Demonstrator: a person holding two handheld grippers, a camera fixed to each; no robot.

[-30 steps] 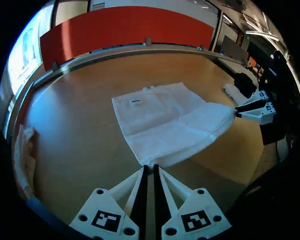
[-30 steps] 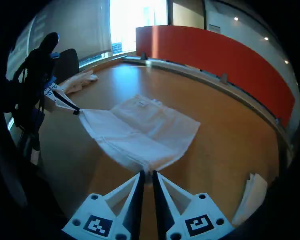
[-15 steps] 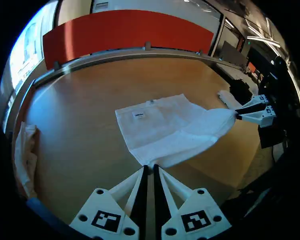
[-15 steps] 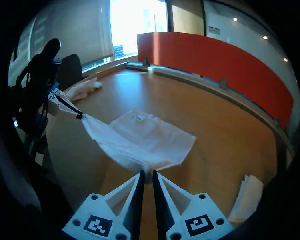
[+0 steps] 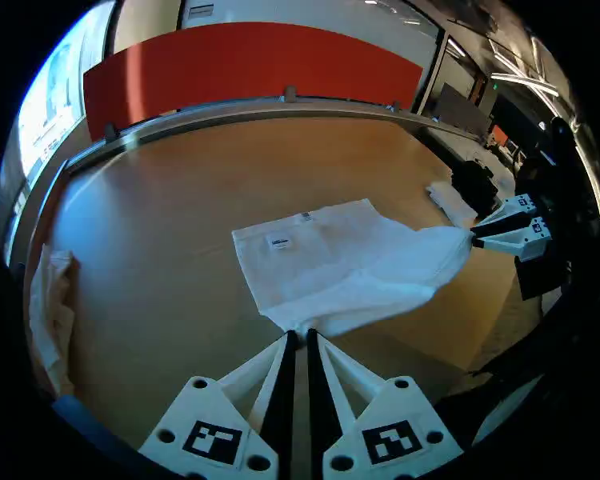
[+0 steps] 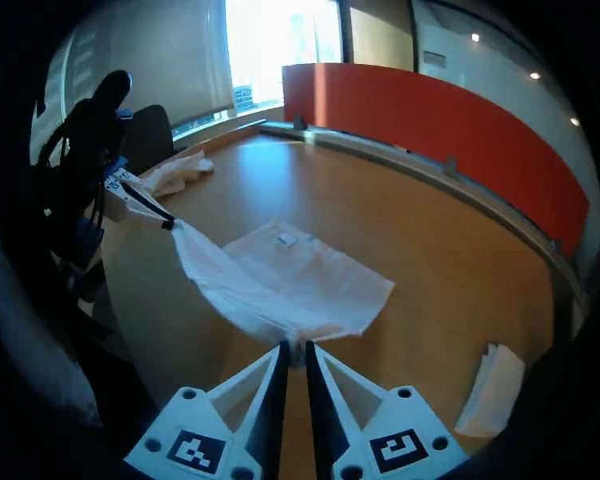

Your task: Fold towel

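Cloth [image 5: 50, 320] lies bunched at the far left edge of the tabletop [image 5: 164, 200] in the left gripper view, well apart from the work. Toward the middle, your left tool [image 5: 298, 340] is closed down narrow on one near corner of the white towel [image 5: 340, 256]. The towel's far half lies flat on the wood with its small label [image 5: 278, 241] facing up. Farther right, your right tool [image 5: 470, 234] pinches the other near corner, so the near edge hangs between the two tools in a shallow sag, clear of the surface. Holding both corners raised like this looks meant to let you carry that edge over the flat half and fold the towel in two. In each tool's own view the fingertips cover the fabric they clamp, so you cannot judge how much is caught. The hand behind the right tool is a dark shape against the room.
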